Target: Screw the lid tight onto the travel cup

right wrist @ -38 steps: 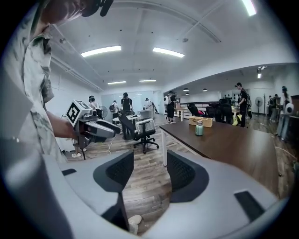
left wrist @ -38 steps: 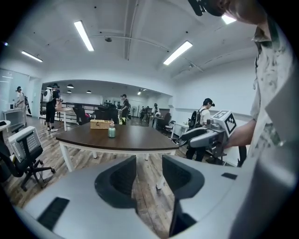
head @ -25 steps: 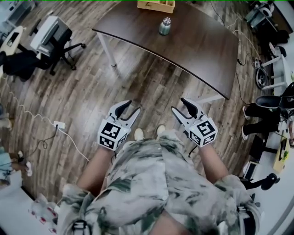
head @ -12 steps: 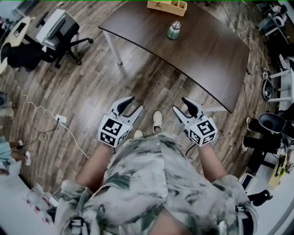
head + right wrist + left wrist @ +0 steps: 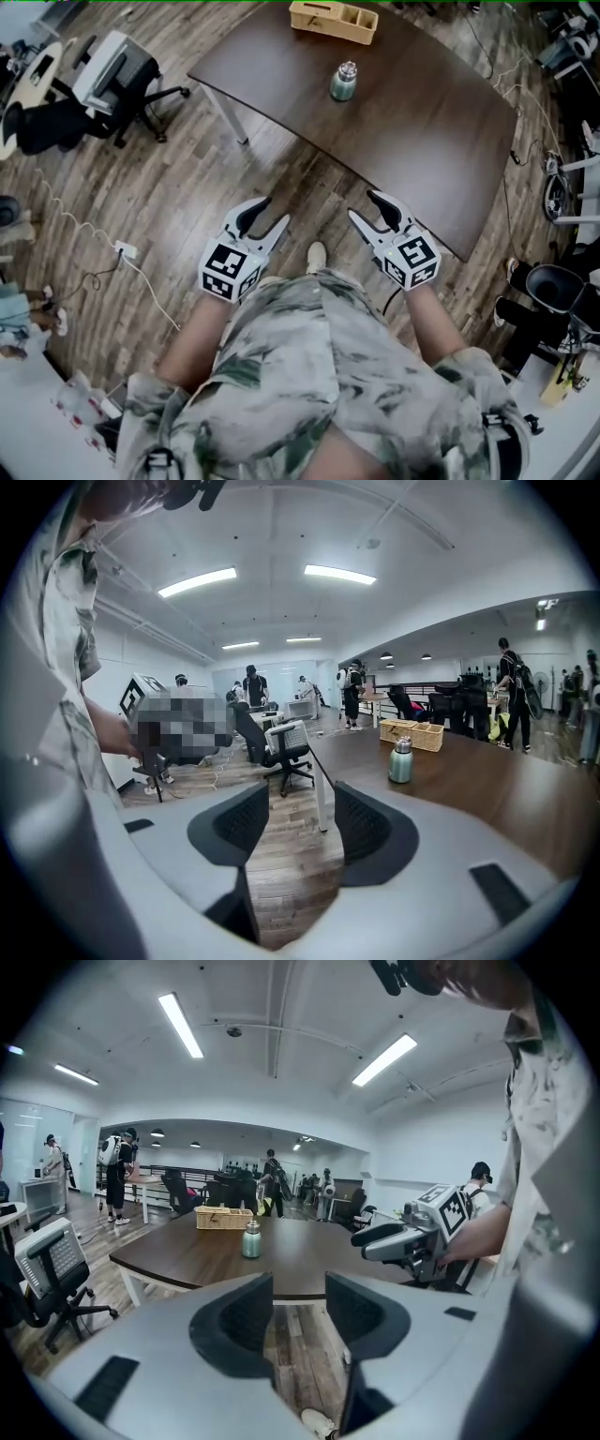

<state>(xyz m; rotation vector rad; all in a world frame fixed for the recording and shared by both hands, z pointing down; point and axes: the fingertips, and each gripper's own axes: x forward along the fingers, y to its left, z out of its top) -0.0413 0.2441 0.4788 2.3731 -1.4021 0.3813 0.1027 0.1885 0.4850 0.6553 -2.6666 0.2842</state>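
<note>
A green travel cup (image 5: 343, 82) with a silver lid stands upright on the dark brown table (image 5: 412, 131), far ahead of both grippers. The cup (image 5: 251, 1239) shows small in the left gripper view, and the cup (image 5: 400, 759) shows right of the jaws in the right gripper view. My left gripper (image 5: 267, 217) and right gripper (image 5: 367, 210) are held side by side over the wooden floor, short of the table's near edge. Both are open with nothing between their jaws.
A yellow wicker basket (image 5: 334, 20) sits on the table behind the cup. An office chair (image 5: 117, 80) stands left of the table, and a white power strip with cable (image 5: 123, 250) lies on the floor at left. People stand farther back in the room.
The table, cup and basket have come closer and lower in the head view as I walk toward them. Both grippers keep the same pose and opening.
</note>
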